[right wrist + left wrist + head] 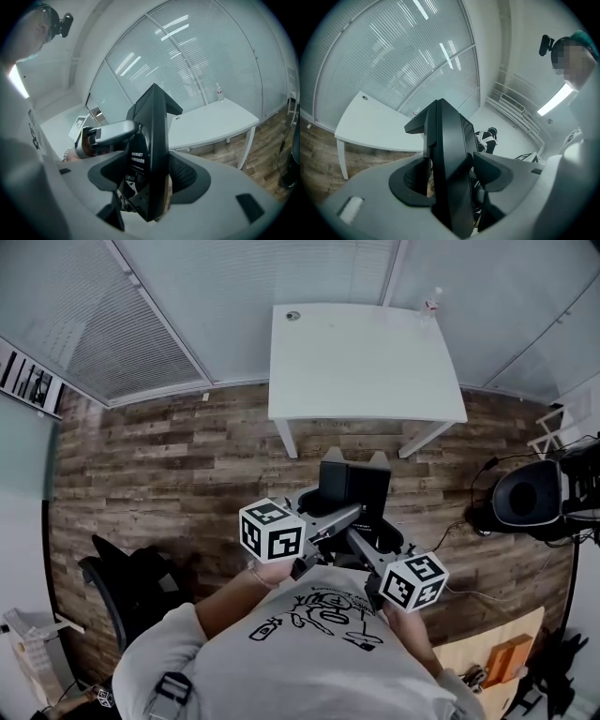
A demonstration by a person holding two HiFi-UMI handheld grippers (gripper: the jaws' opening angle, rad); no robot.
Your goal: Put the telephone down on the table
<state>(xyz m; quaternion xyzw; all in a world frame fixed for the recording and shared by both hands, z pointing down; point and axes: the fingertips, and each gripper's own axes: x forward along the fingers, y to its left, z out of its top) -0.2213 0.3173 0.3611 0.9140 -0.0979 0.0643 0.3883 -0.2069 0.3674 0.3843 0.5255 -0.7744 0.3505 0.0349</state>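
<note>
Close to my chest, my left gripper (457,178) and right gripper (147,178) each clamp one side of a black telephone (354,486), holding it in the air between them. Below is a wooden floor (169,456). Farther ahead, well apart from the telephone, stands a white table (366,362).

grey printed t-shirt (281,676), black-white marker cubes (272,529)
</note>
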